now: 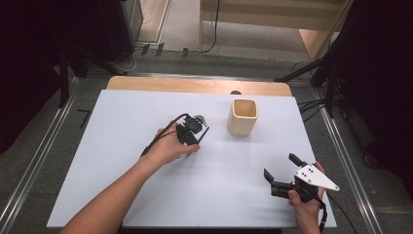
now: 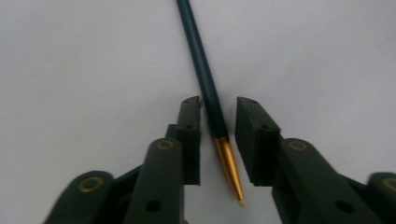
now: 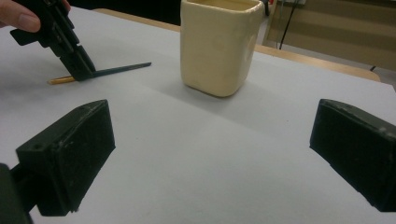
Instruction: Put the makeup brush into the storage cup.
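At frame centre the left tool (image 1: 197, 139) tips down, jaws narrowly astride a dark gold-tipped pen (image 2: 210, 100) lying on the white bench (image 1: 122, 161), while lower right the right tool (image 1: 278, 170) rests wide open.

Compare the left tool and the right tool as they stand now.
The left tool has its jaws narrowly set around the pen, not yet clamped; the right tool gapes wide with nothing between its jaws. The left points down at the table; the right is level. Both have black jaws.
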